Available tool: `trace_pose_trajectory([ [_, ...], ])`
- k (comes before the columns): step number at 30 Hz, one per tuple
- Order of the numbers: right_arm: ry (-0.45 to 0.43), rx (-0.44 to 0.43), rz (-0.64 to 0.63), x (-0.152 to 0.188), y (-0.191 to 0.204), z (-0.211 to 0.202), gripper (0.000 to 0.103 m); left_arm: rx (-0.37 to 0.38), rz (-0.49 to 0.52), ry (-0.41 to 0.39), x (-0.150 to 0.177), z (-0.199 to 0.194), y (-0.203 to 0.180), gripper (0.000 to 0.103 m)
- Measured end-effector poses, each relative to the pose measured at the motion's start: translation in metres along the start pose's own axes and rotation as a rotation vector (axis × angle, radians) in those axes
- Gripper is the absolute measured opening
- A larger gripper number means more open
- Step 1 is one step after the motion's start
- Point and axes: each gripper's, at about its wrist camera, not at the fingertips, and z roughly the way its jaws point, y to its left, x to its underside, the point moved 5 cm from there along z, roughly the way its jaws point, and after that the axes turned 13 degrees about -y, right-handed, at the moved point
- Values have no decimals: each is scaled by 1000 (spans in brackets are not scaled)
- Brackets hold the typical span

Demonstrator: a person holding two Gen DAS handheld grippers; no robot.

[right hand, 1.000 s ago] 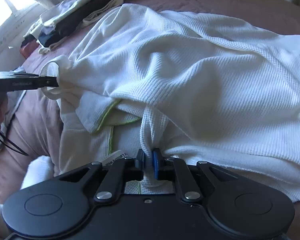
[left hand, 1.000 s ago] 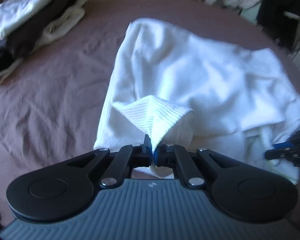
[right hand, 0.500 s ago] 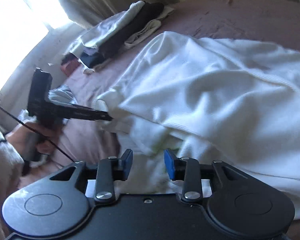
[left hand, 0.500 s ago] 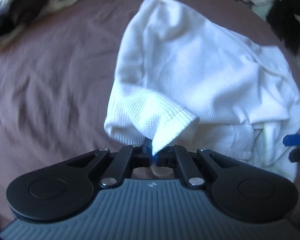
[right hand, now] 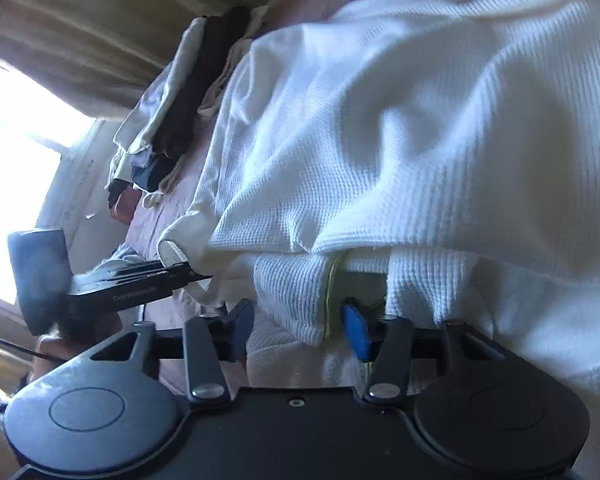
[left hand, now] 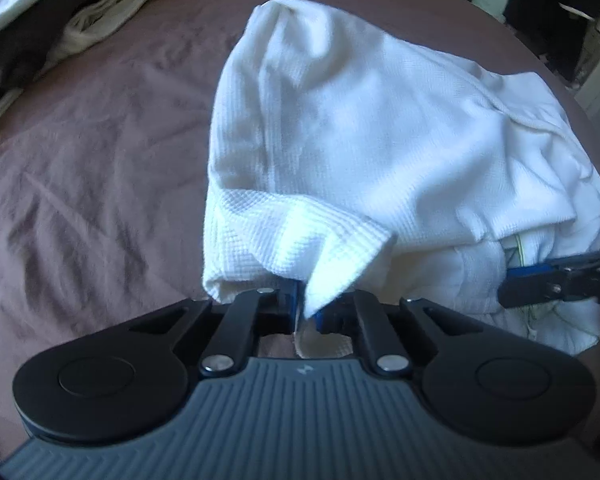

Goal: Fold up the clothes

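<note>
On the far left of the bed [left hand: 100, 168], a pile of folded clothes [left hand: 28, 20] is seen, with light and dark ones stacked together. Next to it, the brown sheet is wrinkled. Toward the middle and the right, the white garment [left hand: 360, 128] is laid on the bed in a lumpy heap, well apart from the pile. One corner of it, a cuff with little squares in the cloth, is pinched by the left gripper [left hand: 306, 308]. Its jaws are closed tight on that cuff. At the right edge, the right gripper [left hand: 512, 282] is seen low against the near side of the garment, where a thin green line is sewn.

From the right wrist, a bright window [right hand: 8, 152] and a curtain [right hand: 100, 20] are seen on the left. Below them, the left gripper is held by a hand [right hand: 56, 348], and the cuff is nipped at its tip. In the middle, a flap of the garment with the green line is found between the right gripper's jaws. These jaws are apart and are being closed, and the flap is not yet squeezed.
</note>
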Motion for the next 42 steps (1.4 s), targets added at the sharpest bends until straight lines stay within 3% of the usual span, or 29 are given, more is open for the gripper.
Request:
trace_pose_trajectory([
  [3, 29, -5, -128, 1, 18, -6, 6, 8, 21, -12, -5, -18, -3, 3],
  [7, 34, -48, -177, -10, 37, -33, 6, 26, 20, -62, -15, -50, -1, 3],
  [9, 58, -17, -170, -10, 29, -36, 6, 43, -24, -46, -12, -51, 3, 3],
  [13, 129, 118, -73, 1, -10, -26, 6, 2, -86, 41, 11, -30, 16, 3],
  [21, 137, 141, -139, 4, -14, -17, 6, -12, -88, 63, 22, -23, 21, 7],
  [26, 131, 116, -78, 5, -30, -28, 4, -34, -116, 62, 19, -21, 22, 7],
  [33, 163, 137, -103, 10, -13, -26, 5, -114, -82, -75, 6, -50, 31, 4],
  [35, 184, 126, -122, 10, -3, -27, 6, -137, -59, -81, 8, -54, 31, 4],
  [38, 231, 197, -192, 15, -2, -24, 6, -165, -43, -55, 15, -50, 34, 4],
  [40, 251, 240, -236, 21, -4, -23, 0, -176, -62, -42, 17, -49, 38, 4],
  [42, 254, 252, -273, 23, 0, -30, 1, -186, -33, -63, 11, -56, 39, 8],
])
